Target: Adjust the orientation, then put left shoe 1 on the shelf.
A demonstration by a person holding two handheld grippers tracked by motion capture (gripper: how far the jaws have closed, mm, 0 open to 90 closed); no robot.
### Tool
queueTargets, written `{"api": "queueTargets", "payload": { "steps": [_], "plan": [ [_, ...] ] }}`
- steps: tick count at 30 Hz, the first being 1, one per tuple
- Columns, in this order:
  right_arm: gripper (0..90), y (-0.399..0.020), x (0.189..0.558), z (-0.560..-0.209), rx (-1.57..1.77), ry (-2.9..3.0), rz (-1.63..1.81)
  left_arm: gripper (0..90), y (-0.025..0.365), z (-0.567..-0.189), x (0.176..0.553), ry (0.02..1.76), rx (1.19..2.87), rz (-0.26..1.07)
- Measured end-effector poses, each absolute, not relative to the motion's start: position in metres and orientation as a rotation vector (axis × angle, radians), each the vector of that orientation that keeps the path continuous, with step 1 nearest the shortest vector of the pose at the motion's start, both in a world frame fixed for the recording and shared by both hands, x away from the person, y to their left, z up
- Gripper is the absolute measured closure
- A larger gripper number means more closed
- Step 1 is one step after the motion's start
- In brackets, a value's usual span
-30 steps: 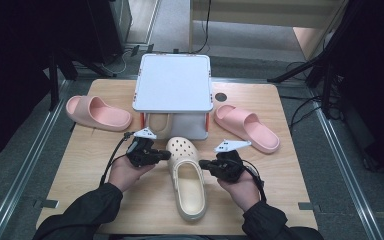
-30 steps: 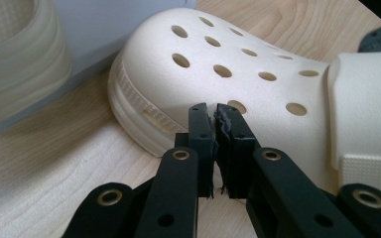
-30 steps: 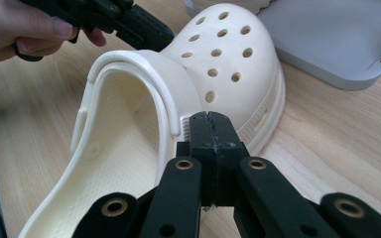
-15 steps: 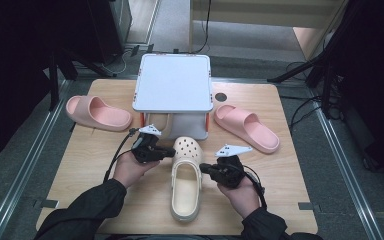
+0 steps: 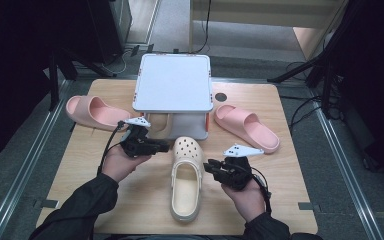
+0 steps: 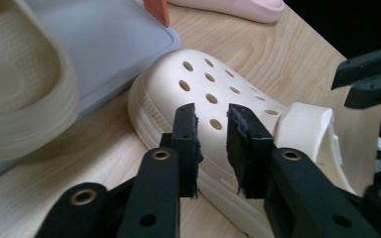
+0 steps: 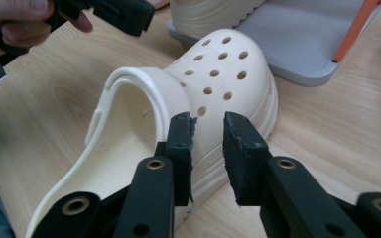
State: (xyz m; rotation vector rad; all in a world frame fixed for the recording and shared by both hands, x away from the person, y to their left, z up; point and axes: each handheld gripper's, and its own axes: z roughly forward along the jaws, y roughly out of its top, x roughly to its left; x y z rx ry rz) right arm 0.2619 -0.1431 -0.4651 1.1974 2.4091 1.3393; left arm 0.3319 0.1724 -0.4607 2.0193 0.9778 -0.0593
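While the cream clog [image 5: 186, 180] lay flat on the wooden table [image 5: 290, 210], toe toward the far edge and just short of the white shoe rack [image 5: 172, 82], the two grippers flanked it. On the near right, the right gripper [image 5: 211, 166] hung close beside the clog's right wall; in the right gripper view its jaws, which had just been opening, stood apart with a gap between the pads and clamped nothing, the clog's side [image 7: 213, 89] lying just beyond them. A little farther off, on the left, the left gripper [image 5: 166, 146] was poised by the perforated toe; in the left gripper view its jaws, likewise just opened, were parted and free of the clog [image 6: 218, 94], gripping nothing. Beyond the toe, a second cream shoe [image 6: 20, 84] rested on the grey lower shelf [image 6: 114, 39] of the rack. Farther back, one pink slide [image 5: 96, 112] lay left of the rack and another pink slide [image 5: 247, 127] to its right.
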Motion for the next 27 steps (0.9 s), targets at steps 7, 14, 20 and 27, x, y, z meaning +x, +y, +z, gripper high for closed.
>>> {"api": "queueTargets", "payload": {
  "steps": [7,14,20,27],
  "plan": [
    [60.8,-0.137,0.248,-0.467,1.245,2.403,1.339,83.8,0.183,-0.439,0.333,0.949,2.011,-0.008],
    [53.0,-0.13,0.246,-0.475,1.289,2.413,1.307,85.9,0.191,-0.425,0.34,0.94,2.024,0.001],
    [49.4,-0.126,0.247,-0.479,1.312,2.42,1.286,86.0,0.197,-0.411,0.35,0.949,2.022,0.006],
    [44.0,-0.122,0.248,-0.483,1.333,2.397,1.268,89.0,0.207,-0.384,0.369,0.945,2.02,0.011]
  ]
}}
